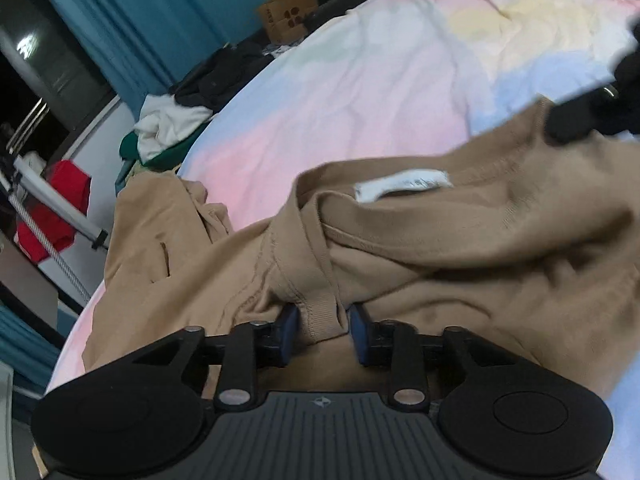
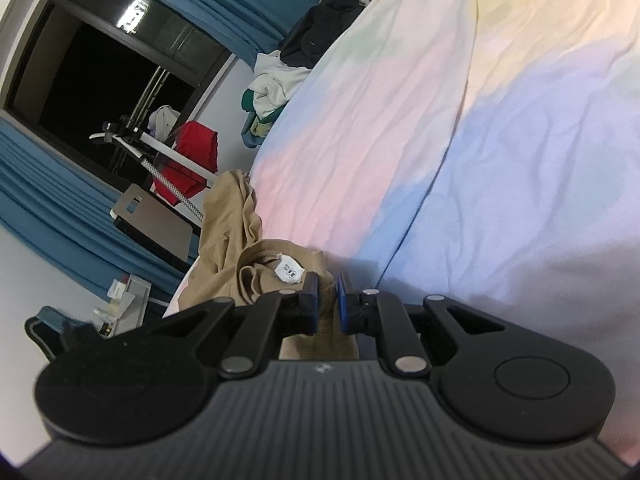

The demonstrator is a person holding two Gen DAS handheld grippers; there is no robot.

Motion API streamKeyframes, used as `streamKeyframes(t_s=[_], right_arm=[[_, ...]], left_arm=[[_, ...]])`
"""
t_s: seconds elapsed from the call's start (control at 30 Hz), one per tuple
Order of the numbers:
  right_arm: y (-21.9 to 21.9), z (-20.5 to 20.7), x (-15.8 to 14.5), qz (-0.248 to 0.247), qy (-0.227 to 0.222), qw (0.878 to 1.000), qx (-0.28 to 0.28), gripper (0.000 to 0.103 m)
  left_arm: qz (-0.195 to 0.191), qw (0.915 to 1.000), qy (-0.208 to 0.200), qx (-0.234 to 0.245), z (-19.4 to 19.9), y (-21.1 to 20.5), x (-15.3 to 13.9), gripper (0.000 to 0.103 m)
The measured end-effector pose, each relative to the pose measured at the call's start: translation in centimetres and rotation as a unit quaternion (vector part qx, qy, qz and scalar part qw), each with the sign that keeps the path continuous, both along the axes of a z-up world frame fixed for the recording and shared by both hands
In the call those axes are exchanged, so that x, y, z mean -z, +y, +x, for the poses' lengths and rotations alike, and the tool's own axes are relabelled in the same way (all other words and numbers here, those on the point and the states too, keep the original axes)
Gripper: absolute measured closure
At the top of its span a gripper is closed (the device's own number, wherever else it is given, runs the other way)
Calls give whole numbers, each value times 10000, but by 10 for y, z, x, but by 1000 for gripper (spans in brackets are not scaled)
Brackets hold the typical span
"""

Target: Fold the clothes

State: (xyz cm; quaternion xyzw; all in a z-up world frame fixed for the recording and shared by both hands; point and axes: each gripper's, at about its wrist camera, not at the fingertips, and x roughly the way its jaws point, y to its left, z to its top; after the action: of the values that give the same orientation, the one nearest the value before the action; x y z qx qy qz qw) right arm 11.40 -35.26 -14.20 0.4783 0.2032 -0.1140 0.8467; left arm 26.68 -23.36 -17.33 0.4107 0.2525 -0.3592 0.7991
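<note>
A tan shirt (image 1: 460,248) lies bunched on the pastel bedsheet (image 1: 360,92), with its white neck label (image 1: 404,185) facing up. My left gripper (image 1: 323,326) is shut on a ribbed edge of the tan shirt, which passes between its blue pads. My right gripper (image 2: 327,300) is shut on another part of the tan shirt (image 2: 228,224), close to the white label (image 2: 289,271). The right gripper also shows as a dark shape (image 1: 592,112) at the right edge of the left wrist view, at the shirt's far edge.
A pile of dark, white and green clothes (image 1: 180,120) lies at the bed's far edge. A brown cardboard box (image 1: 286,14) stands beyond it. A red garment (image 2: 192,160) hangs on a rack by the dark window (image 2: 92,80). Blue curtains (image 1: 140,12) hang behind.
</note>
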Motion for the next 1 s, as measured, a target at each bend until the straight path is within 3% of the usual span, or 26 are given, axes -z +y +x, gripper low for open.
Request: streamKeyframes(t_s=[0.1, 0.27, 0.43, 0.5, 0.6, 0.67, 0.8, 0.87, 1.0], right_arm=[[-2, -2, 0, 0, -14, 10000, 58, 90], [-6, -7, 1, 38, 26, 9996, 281, 90], [-9, -9, 5, 101, 104, 9988, 477, 90], [-10, -9, 8, 149, 143, 9985, 503, 90], [-12, -8, 11, 185, 190, 9984, 497, 90], [-13, -8, 13, 216, 194, 9984, 495, 90], [-13, -7, 13, 237, 209, 9982, 502, 90], [-14, -8, 14, 264, 224, 9981, 510, 90], [-14, -8, 15, 316, 222, 9979, 522, 90]], left_arm=[[-150, 9998, -1, 87, 3, -1, -14, 95], [-955, 9942, 330, 378, 15, 16, -70, 98], [-1557, 9877, 53, -121, 43, 24, -106, 98], [-1455, 9888, -42, -327, 50, 18, -104, 98], [-1104, 9935, -170, -237, 46, 9, -91, 95], [-1055, 9944, -74, -80, 38, 10, -86, 85], [-793, 9961, -120, 354, 13, 21, -69, 77], [-532, 9961, -128, 693, -3, 28, -58, 69], [71, 9907, -212, 1341, -29, 31, -36, 65]])
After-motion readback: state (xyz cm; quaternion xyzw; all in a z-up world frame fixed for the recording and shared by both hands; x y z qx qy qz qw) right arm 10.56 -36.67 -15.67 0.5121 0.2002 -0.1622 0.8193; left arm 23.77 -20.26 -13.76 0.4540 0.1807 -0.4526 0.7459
